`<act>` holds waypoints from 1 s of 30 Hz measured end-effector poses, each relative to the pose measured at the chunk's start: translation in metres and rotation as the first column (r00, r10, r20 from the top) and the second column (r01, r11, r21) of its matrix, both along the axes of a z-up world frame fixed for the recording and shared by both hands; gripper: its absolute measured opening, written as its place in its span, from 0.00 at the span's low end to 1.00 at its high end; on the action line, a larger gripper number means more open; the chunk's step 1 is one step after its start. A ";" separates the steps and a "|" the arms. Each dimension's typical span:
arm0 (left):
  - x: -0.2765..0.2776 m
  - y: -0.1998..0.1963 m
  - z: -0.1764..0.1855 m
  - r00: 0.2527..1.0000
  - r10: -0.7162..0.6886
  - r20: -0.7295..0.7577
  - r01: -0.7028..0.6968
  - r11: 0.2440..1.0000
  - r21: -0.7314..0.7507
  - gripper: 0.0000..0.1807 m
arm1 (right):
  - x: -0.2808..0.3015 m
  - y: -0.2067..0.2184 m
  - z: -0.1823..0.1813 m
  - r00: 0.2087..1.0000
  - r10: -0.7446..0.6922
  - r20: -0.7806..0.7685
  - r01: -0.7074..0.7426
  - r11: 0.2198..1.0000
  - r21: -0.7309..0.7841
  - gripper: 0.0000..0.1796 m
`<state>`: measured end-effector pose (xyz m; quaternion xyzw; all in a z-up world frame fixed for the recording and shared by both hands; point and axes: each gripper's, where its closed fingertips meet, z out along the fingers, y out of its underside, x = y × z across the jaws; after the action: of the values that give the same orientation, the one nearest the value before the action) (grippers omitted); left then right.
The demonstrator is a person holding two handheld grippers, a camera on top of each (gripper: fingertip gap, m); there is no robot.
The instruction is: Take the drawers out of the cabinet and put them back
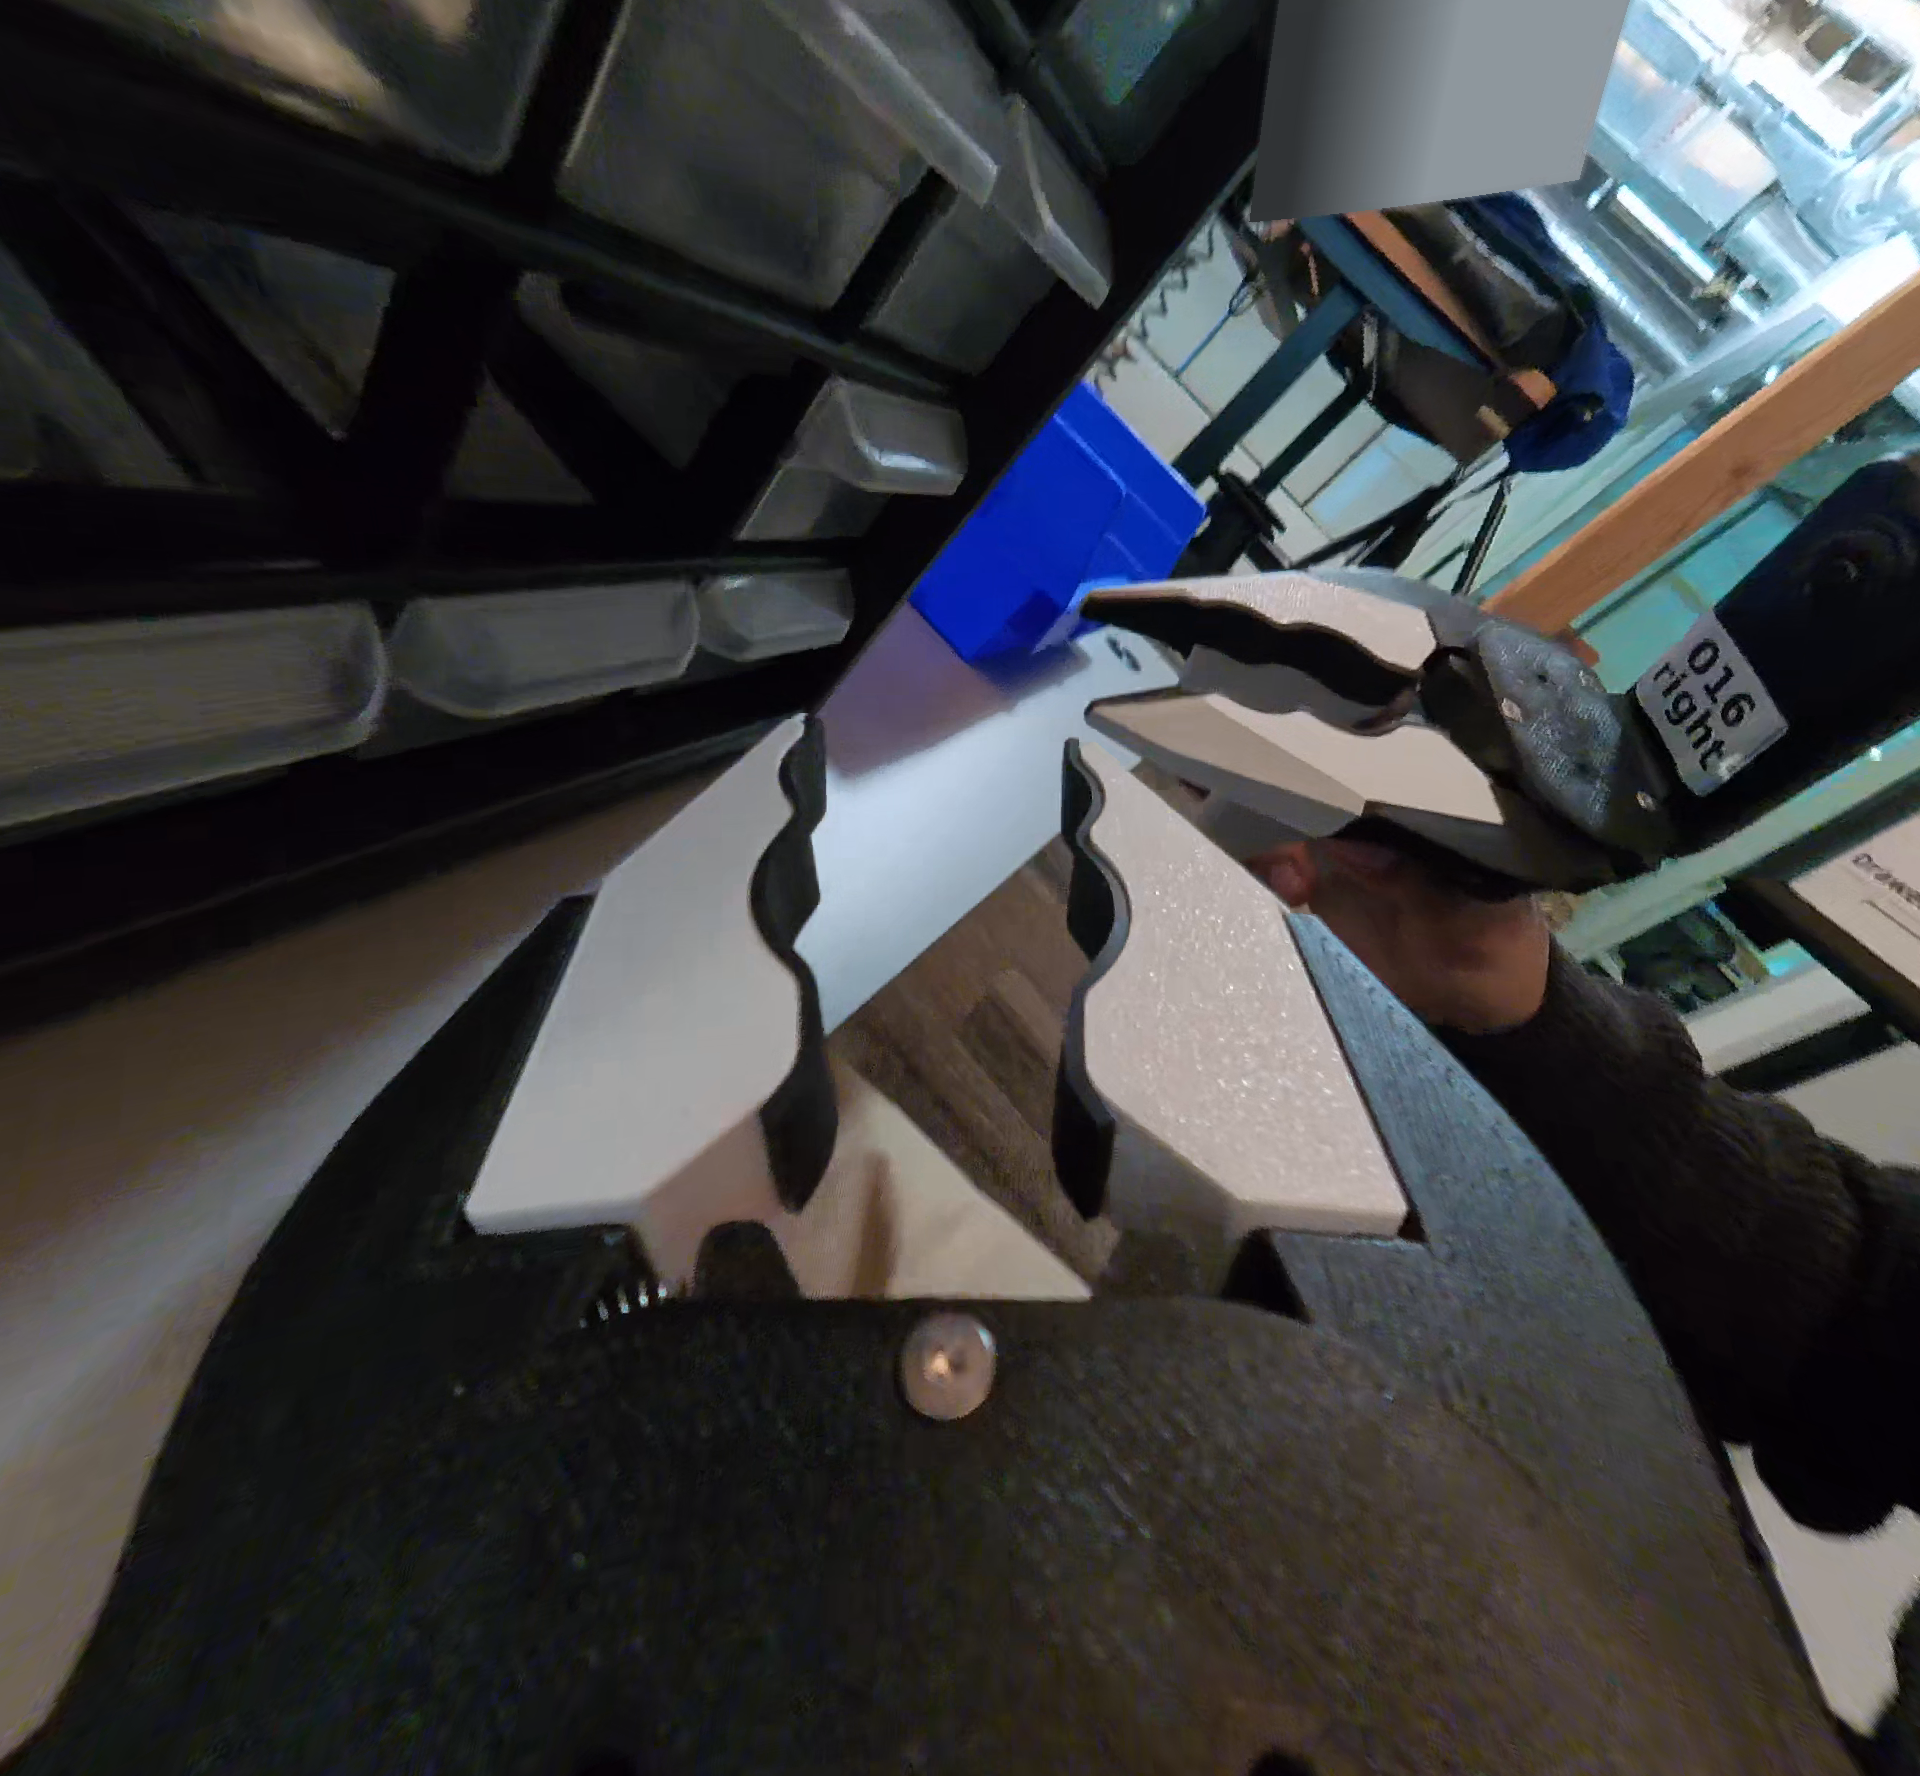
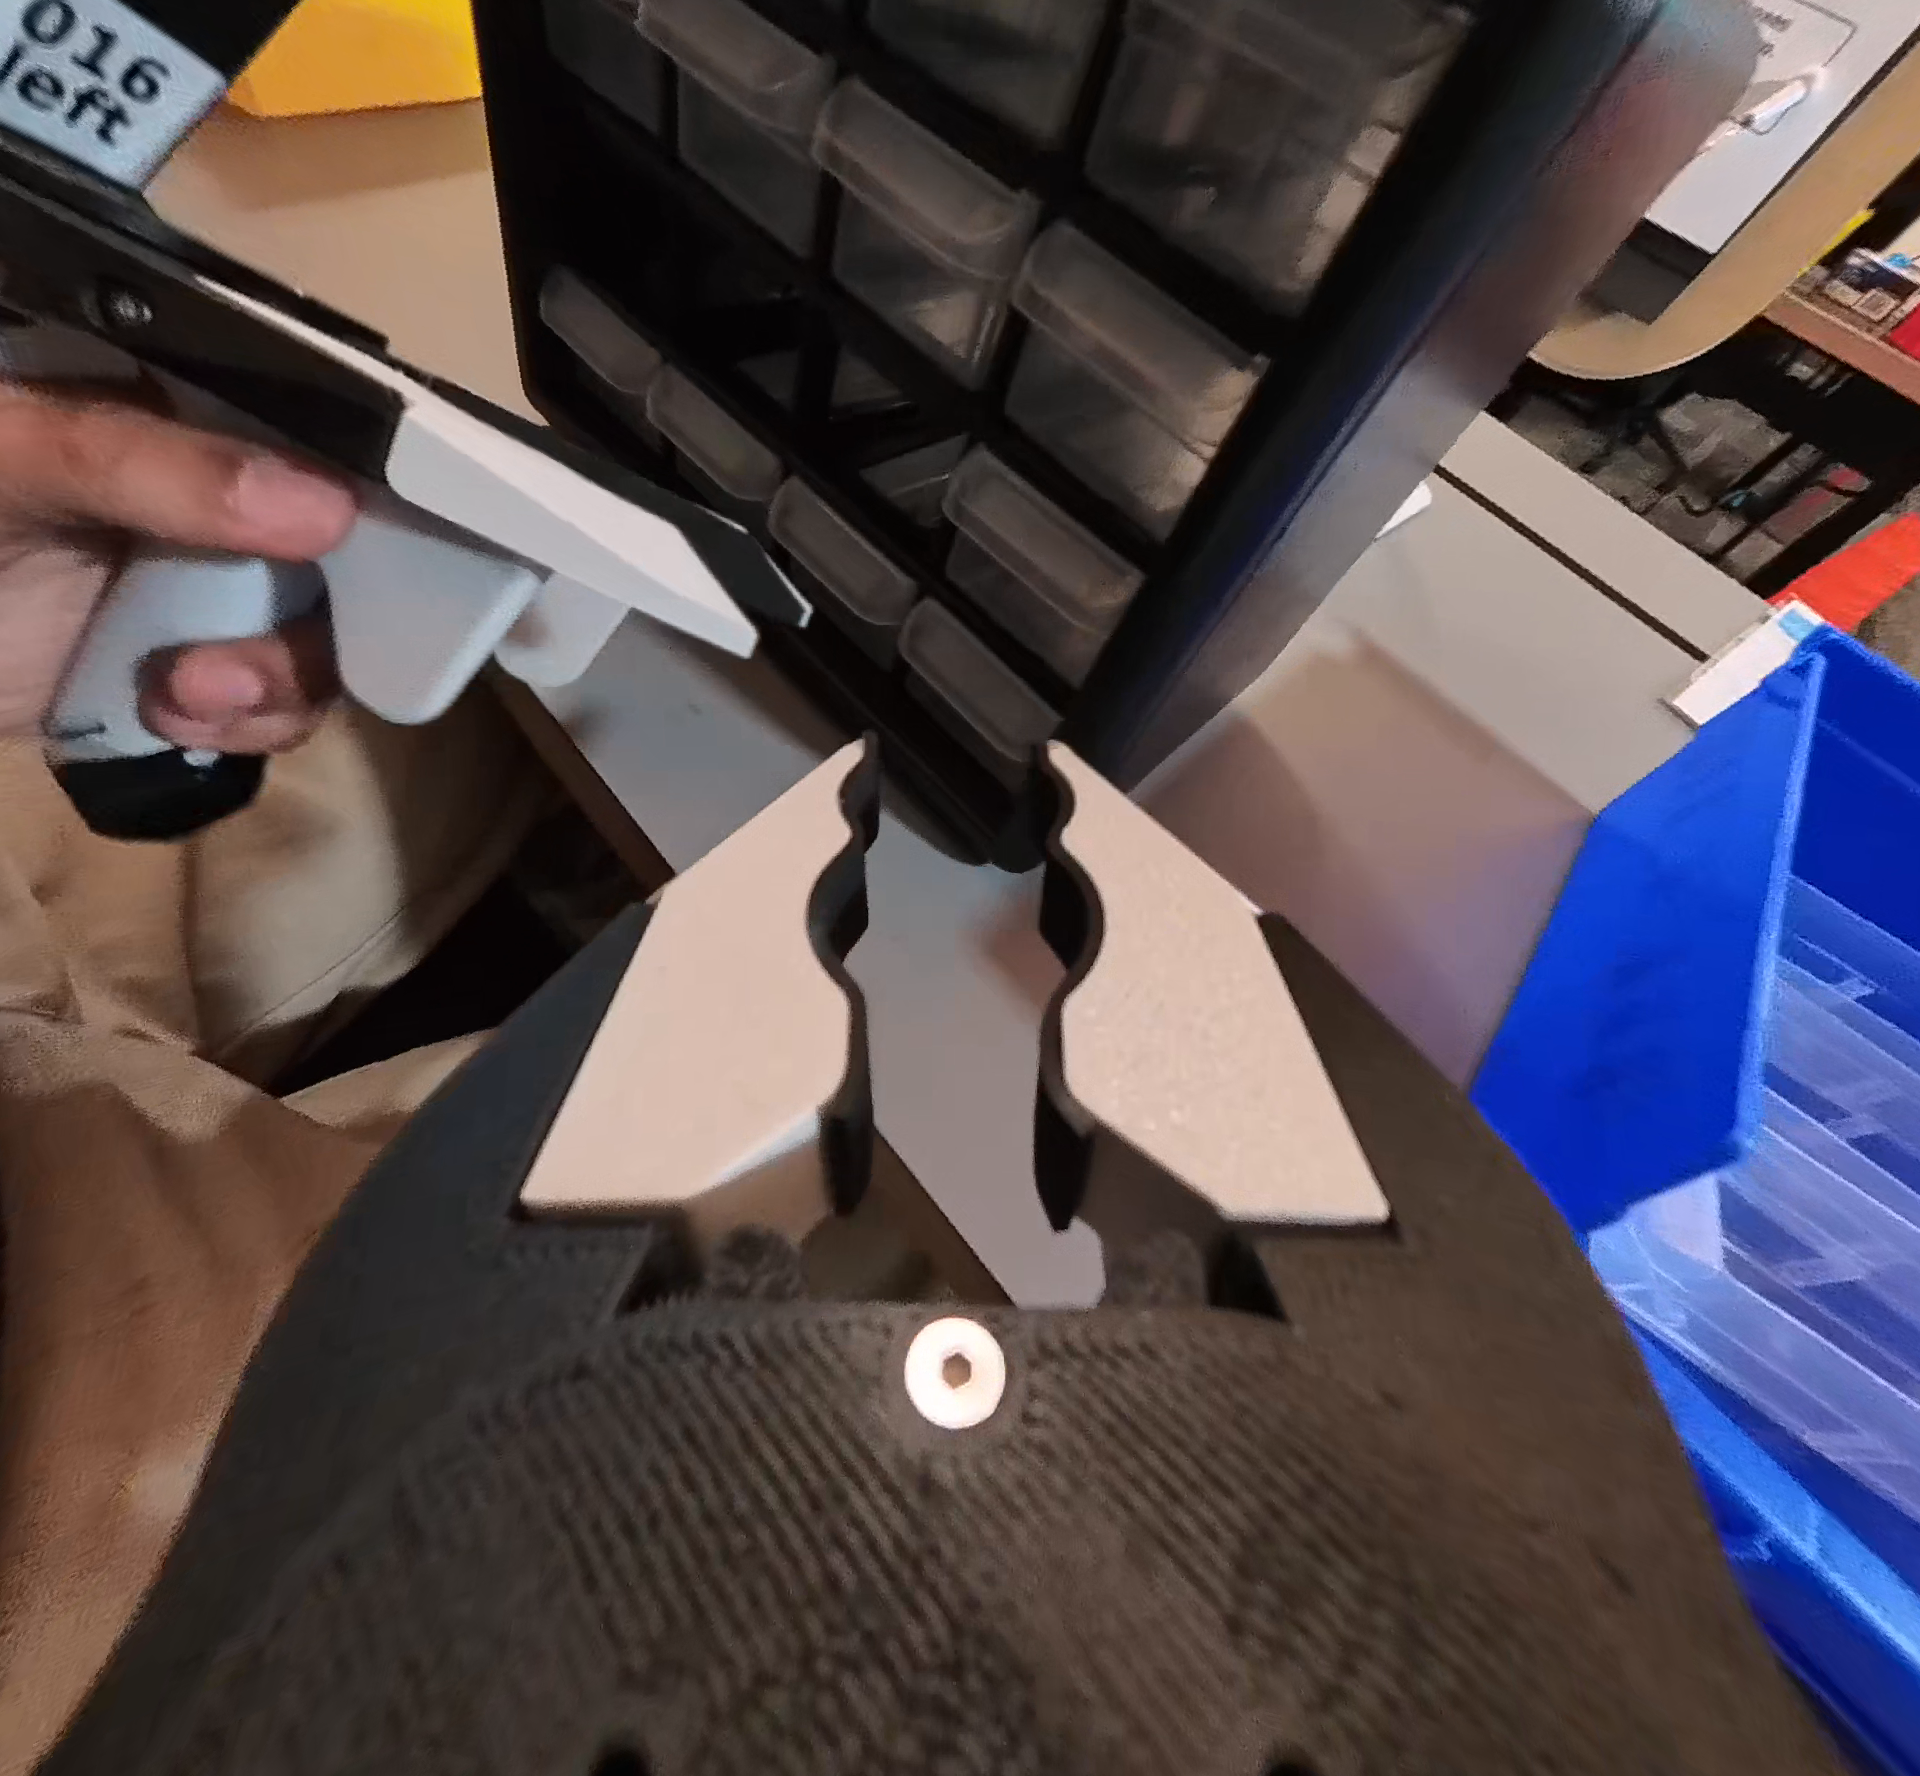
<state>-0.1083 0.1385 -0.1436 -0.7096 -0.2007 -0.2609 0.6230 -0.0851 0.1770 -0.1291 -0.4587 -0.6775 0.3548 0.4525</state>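
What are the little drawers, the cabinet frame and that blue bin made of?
The drawers look like clear, smoky plastic: you can see through their walls. The cabinet frame seems to be black plastic with a smooth, slightly glossy side that catches light, though painted metal cannot be ruled out. The blue bin looks like moulded opaque plastic with a uniform, mildly shiny colour.

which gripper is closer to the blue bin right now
Right. The right gripper hangs open beside the blue bin, which stands just to its right. The left gripper is over on the far side, at the cabinet front.
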 end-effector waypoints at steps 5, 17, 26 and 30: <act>0.009 0.019 0.009 1.000 -0.020 0.017 0.019 0.999 0.050 0.25 | 0.004 0.007 0.004 1.000 -0.016 -0.008 0.016 0.999 -0.040 0.15; 0.001 0.038 0.013 0.997 -0.038 0.071 0.033 0.997 0.069 0.22 | 0.001 0.009 -0.009 0.998 -0.032 0.047 0.029 0.998 0.046 0.15; -0.017 0.049 0.027 0.986 0.002 0.167 -0.026 0.990 0.141 0.18 | 0.001 0.015 -0.022 0.992 -0.054 0.110 0.048 0.997 0.053 0.11; -0.023 0.049 0.021 0.983 0.040 0.178 -0.062 0.991 0.115 0.08 | 0.002 0.017 -0.025 0.990 -0.054 0.127 0.052 0.999 0.014 0.10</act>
<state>-0.1313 0.1879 -0.1225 -0.6398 -0.2568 -0.3178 0.6510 -0.0829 0.1941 -0.1541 -0.4957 -0.6944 0.3090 0.4202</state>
